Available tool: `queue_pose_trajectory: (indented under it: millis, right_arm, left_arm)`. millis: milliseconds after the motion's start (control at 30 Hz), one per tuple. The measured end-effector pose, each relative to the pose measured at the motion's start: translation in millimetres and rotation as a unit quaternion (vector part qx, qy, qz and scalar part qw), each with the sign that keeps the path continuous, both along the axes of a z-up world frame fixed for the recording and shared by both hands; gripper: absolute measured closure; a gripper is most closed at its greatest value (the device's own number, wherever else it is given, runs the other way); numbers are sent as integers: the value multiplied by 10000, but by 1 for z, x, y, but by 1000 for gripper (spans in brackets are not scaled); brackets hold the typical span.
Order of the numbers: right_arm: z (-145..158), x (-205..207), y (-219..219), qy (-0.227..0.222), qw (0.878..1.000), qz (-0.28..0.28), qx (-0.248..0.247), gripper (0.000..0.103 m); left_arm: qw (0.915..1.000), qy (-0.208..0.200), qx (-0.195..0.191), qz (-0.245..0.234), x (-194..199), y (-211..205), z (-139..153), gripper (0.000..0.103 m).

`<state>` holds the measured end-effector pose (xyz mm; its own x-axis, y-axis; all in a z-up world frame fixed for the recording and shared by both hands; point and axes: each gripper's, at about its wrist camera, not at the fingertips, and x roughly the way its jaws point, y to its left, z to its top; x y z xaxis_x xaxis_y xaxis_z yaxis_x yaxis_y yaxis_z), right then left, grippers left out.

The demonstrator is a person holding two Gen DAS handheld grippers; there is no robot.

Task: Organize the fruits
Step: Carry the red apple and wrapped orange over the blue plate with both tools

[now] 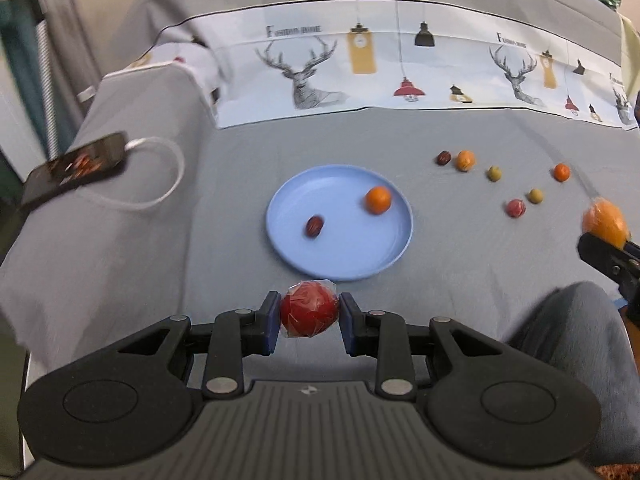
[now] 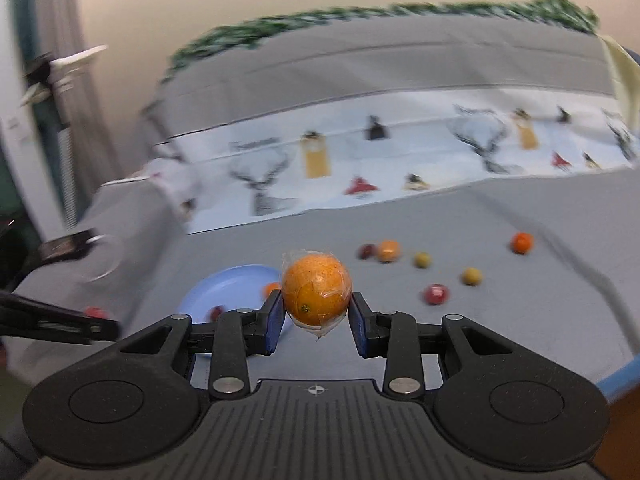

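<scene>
— Evidently two fruits are being carried at once; why is the red one held so low?

— The wrapped red fruit [image 1: 309, 314] is clamped between the blue pads of the left hand-held gripper [image 1: 309, 320], just short of the near rim of the blue plate [image 1: 280, 240], so it is judged to be bound for the plate, where a small orange [image 1: 378, 200] and a dark red fruit [image 1: 315, 226] are already laid.

— And the right side?

— The wrapped orange [image 2: 317, 290] is pinched in the right hand-held gripper [image 2: 317, 316], raised above the grey cloth of the table [image 1: 224, 184]. Six small fruits [image 1: 515, 208] are left scattered to the right, well apart from the plate, presumably awaiting collection.
</scene>
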<state>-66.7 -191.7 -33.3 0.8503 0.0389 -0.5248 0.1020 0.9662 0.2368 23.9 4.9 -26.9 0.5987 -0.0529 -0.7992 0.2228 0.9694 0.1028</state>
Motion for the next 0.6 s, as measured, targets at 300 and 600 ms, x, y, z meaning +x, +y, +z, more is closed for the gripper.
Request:
queue_pose_trajectory:
  millis: [300, 600]
  right_arm:
    - [18, -24, 63, -182, 9950, 868, -452, 67]
    - [31, -38, 74, -298, 9943, 762, -684, 67]
  left_arm:
    - [9982, -102, -434, 397, -45, 41, 9, 69]
    - [9965, -399, -628, 381, -62, 51, 25, 69]
